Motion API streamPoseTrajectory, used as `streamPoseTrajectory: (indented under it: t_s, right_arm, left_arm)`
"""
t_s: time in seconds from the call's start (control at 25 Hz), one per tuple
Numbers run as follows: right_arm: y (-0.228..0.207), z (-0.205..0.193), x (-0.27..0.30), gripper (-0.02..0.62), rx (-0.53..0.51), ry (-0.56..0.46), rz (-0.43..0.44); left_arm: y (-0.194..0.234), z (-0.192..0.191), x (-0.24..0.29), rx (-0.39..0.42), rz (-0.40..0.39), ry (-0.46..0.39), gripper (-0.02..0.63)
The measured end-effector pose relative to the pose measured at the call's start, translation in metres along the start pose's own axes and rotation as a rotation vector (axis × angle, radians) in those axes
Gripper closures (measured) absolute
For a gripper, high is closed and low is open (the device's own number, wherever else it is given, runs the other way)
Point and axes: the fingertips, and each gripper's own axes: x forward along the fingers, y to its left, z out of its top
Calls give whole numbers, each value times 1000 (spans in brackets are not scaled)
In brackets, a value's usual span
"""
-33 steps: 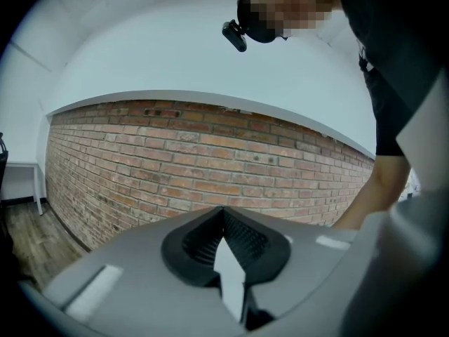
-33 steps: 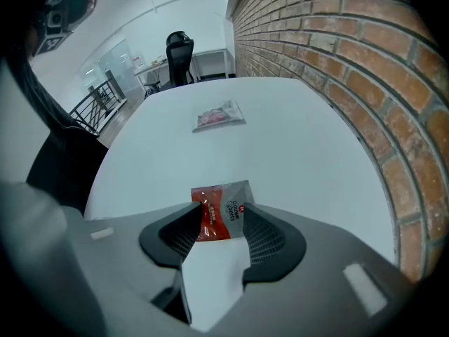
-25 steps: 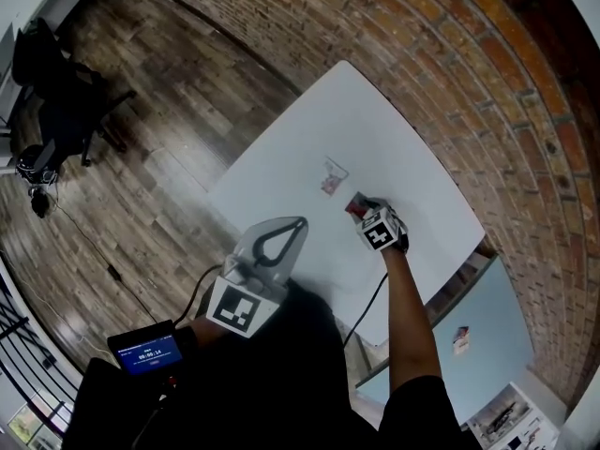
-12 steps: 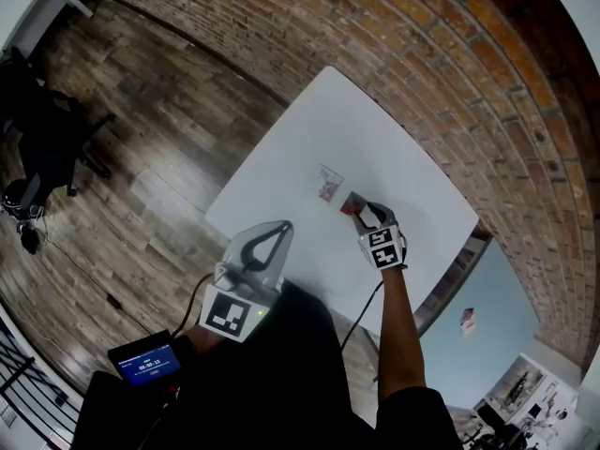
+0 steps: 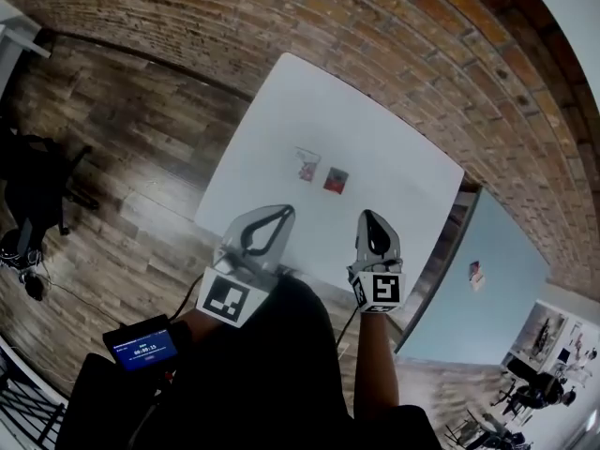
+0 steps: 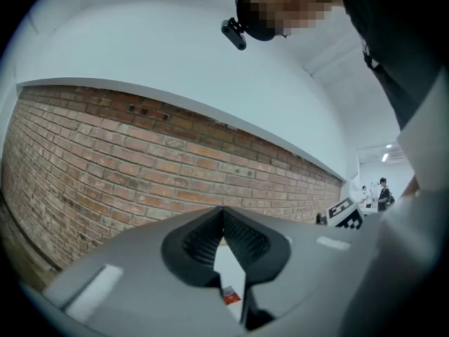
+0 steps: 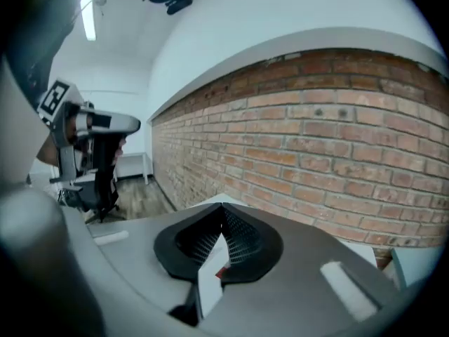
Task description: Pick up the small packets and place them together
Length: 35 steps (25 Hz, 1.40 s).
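Two small packets lie on the white surface (image 5: 375, 125), near its middle, just beside each other without touching. A pale packet (image 5: 306, 164) is on the left and a red packet (image 5: 336, 181) on the right. Both grippers hang by the near edge, apart from the packets. The left gripper (image 5: 287, 211) is clenched, its tips touching and nothing in its grasp. The right gripper (image 5: 369, 216) has just been closing its jaws, which now meet with nothing between them. A brick wall (image 5: 422, 26) runs along the far side.
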Motion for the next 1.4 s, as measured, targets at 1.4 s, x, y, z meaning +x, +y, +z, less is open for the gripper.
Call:
streamPoseTrajectory:
  t_s: [1.4]
  right_arm:
    - [65, 102, -189, 594, 10, -473, -93]
  left_arm:
    - [-130, 26, -61, 168, -4, -137, 606]
